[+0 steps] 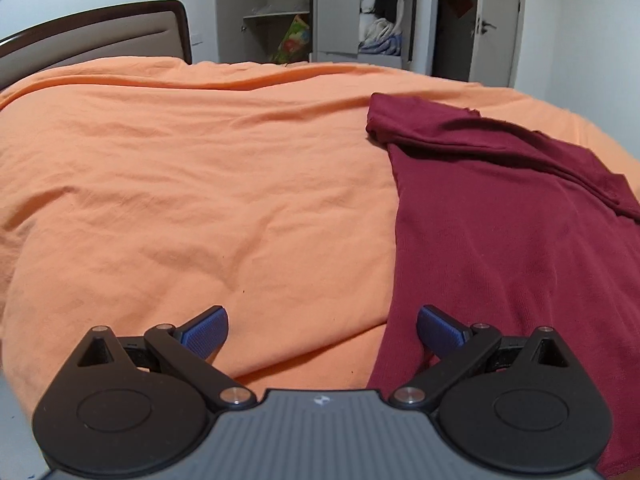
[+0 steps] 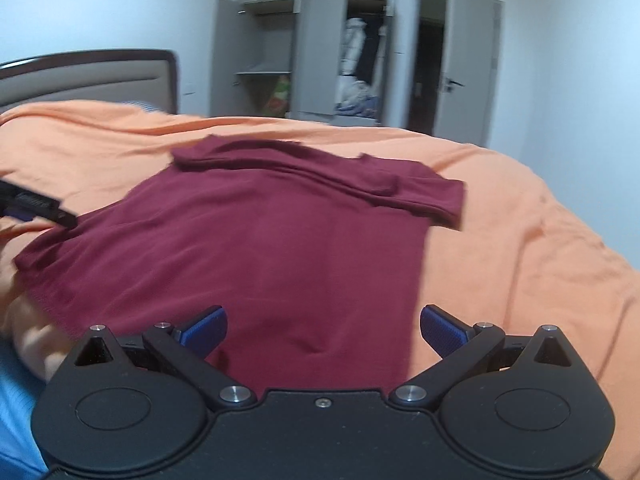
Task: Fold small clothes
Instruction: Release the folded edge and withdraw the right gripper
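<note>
At the far left a padded beige headboard with a dark wooden rim (image 1: 92, 36) stands behind the bed. The rumpled orange cotton bedcover (image 1: 192, 184) spreads wide and takes up most of the bed. Low over its near edge hangs the left gripper (image 1: 322, 330), its blue ribbed fingers (image 1: 206, 332) spread apart and holding nothing. Just right of it lies the dark red knit T-shirt (image 2: 260, 248), flat on the cover, its top part folded down across the body. The right gripper (image 2: 323, 330) hovers above the shirt's near hem, jaws wide, empty. The right wrist view is blurred, so the shirt's left edge is hard to judge. Behind, a grey wardrobe with open doors (image 1: 320, 8).
</note>
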`<state>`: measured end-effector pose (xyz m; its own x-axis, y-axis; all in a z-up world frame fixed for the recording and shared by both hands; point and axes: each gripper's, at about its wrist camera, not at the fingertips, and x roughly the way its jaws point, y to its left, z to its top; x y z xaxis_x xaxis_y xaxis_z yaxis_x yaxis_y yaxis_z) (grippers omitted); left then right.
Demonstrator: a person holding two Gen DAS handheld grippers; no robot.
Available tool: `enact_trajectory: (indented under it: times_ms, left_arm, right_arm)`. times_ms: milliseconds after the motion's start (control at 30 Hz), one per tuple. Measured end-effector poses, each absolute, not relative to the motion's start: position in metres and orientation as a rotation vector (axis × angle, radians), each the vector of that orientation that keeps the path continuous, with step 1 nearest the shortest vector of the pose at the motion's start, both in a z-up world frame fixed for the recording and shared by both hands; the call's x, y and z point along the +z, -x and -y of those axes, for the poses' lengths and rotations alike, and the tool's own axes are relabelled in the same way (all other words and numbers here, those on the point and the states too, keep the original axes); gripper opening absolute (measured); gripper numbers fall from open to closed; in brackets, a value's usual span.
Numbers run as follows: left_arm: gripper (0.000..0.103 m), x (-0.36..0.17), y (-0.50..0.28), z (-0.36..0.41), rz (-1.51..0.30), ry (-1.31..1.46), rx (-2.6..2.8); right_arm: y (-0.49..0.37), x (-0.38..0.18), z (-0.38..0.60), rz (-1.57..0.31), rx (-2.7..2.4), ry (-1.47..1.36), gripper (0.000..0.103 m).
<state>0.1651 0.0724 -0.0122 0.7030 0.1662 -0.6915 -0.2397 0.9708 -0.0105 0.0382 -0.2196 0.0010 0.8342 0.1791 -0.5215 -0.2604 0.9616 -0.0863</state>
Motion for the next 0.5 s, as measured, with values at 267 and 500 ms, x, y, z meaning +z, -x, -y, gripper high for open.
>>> enact_trajectory:
  times_ms: [267, 500]
  left_arm:
    - [0.103, -0.002, -0.166, -0.069, -0.794, 0.120, 0.226]
    - [0.103, 0.007, -0.160, -0.061, -0.788, 0.085, 0.219]
  right_arm:
    - [-0.019, 0.002, 0.183, -0.556, 0.508, 0.258, 0.102]
    - [-0.018, -0.017, 0.159, -0.582, 0.478, 0.382, 0.102]
